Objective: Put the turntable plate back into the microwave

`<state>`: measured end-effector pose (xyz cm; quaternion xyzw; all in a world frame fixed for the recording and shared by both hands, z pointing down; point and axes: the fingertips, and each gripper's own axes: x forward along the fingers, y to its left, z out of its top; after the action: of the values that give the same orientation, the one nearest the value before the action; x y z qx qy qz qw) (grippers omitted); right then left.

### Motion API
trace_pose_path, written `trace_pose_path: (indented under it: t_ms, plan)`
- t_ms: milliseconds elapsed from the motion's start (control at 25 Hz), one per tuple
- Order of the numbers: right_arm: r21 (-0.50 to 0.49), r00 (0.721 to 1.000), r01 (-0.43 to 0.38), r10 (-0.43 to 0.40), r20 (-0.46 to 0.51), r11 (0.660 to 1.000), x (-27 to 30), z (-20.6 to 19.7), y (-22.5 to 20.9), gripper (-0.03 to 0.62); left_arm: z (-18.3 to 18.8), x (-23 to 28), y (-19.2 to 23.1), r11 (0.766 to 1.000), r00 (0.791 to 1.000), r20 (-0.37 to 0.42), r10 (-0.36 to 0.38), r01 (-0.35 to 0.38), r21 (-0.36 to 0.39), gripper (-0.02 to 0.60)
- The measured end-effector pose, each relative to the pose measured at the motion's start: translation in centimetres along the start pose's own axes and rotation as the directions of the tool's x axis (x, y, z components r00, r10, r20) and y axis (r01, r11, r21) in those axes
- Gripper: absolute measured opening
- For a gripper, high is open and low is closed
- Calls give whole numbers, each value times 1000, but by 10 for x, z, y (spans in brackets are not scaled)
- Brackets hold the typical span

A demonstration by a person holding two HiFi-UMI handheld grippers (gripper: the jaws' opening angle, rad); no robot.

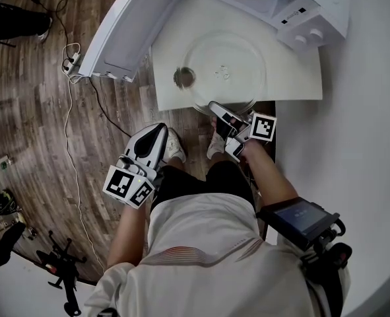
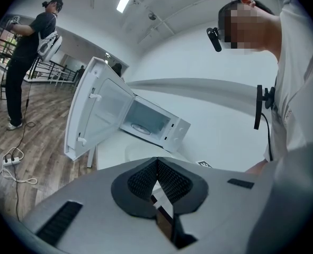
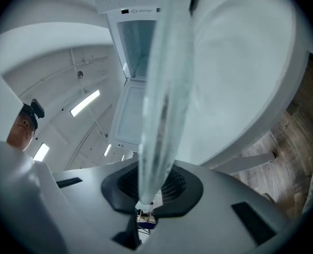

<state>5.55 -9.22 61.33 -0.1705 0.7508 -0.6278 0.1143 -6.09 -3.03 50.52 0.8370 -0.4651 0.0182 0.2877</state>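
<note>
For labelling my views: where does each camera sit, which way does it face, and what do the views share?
Head view: on the person's head, looking steeply down at turntable plate, table, microwave; shows legs, forearms, left gripper, right gripper.
Left gripper view: on that gripper, facing the open microwave; shows its shut jaws, person's torso.
Right gripper view: on that gripper, facing the microwave along the plate it clamps.
Shared: all three show the microwave.

One microwave (image 1: 310,5), one turntable plate (image 1: 226,55) — two grippers (image 1: 160,128) (image 1: 216,107)
</note>
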Motion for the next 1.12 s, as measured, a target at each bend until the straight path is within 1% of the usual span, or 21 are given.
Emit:
trace_pose_path:
  t_ms: [240,440,640,800,960,1120]
  plan:
    - [-52,999,5,-3,43,999,11,19,25,28,16,-2,1,999,999,12,-46,46,29,9]
    - [-71,996,8,-2,86,997,24,35,41,29,30,-6,9,995,996,26,-88,87,41,9]
    - [-89,989,31,-18,144,996,38,47,56,29,46,-16,18,986,988,15,-153,151,63,9]
    - [-84,982,20,-4,187,996,53,59,66,31,54,-23,24,978,981,-8,-193,193,83,9]
    - [-94,978,32,-12,211,995,60,81,65,32,60,-15,27,975,979,-15,-203,204,90,9]
    - [-101,979,34,-13,202,994,67,106,59,32,66,2,26,975,980,-7,-199,199,95,9]
